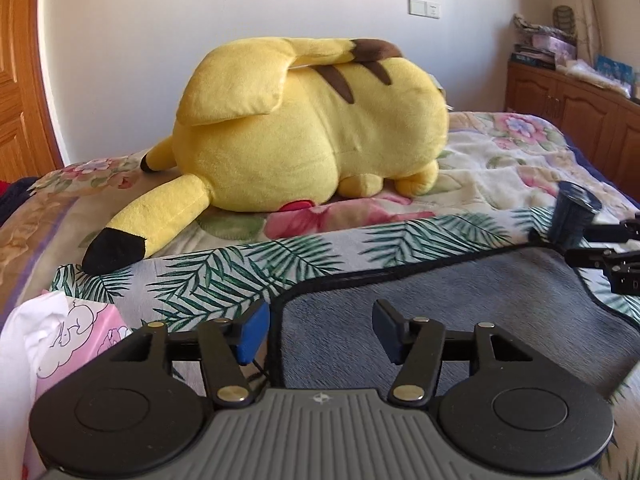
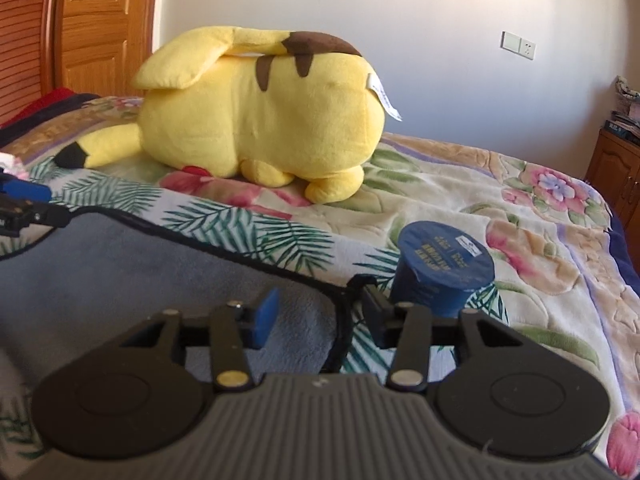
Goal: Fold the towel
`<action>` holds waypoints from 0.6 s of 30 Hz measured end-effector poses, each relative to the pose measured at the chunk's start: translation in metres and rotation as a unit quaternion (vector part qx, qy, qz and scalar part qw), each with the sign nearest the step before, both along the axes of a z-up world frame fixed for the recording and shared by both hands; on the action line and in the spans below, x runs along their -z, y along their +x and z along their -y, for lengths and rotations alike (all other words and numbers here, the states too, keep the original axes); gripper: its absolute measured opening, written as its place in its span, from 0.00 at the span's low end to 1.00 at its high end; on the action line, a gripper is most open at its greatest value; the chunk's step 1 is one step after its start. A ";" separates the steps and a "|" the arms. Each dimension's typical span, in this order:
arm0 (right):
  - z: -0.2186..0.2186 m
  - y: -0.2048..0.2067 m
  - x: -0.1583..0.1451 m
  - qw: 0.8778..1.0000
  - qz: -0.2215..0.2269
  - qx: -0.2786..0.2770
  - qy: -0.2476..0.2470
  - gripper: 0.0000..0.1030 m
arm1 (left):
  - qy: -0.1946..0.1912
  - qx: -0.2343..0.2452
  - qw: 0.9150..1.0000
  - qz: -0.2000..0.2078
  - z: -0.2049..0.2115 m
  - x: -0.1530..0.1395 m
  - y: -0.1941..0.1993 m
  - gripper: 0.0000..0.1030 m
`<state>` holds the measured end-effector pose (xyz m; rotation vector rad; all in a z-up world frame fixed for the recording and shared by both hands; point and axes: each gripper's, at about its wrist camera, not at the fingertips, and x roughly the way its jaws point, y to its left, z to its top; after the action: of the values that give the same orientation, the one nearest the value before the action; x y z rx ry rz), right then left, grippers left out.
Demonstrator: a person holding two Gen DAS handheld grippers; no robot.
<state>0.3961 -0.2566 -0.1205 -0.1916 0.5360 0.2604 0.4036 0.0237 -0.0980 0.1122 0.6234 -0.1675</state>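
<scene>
My left gripper (image 1: 320,330) stands wide, nothing between its pads; the towel's (image 1: 460,312) black-bound left edge runs up between the two fingers, grey pile under the right finger, palm-leaf sheet (image 1: 224,276) under the left. My right gripper (image 2: 320,314) is likewise wide and holds nothing; the towel's rounded near-right corner lies between its fingers. The towel lies flat and unfolded on the sheet, spanning from one gripper to the other. Just ahead of my right gripper's right finger stands a dark blue cup (image 2: 440,270) with a sealed lid, off the towel. Well ahead of both grippers a yellow plush (image 1: 312,128) lies on the floral blanket (image 2: 520,216). Beside my left gripper's left finger I see pink-and-white cloth (image 1: 76,340).
</scene>
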 end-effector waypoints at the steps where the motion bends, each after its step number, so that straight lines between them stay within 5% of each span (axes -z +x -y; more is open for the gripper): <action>1: 0.000 -0.005 -0.003 1.000 0.000 -0.001 -0.001 0.46 | 0.002 0.002 1.000 0.000 0.002 -0.002 -0.004 0.37; 18: 0.001 -0.088 -0.050 0.999 -0.003 0.001 0.034 0.46 | 0.009 -0.002 1.000 0.015 0.017 -0.043 -0.090 0.67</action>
<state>0.3086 -0.2579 -0.0700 -0.1238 0.5329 0.2761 0.3132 0.0070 -0.0549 0.1315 0.5951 -0.1565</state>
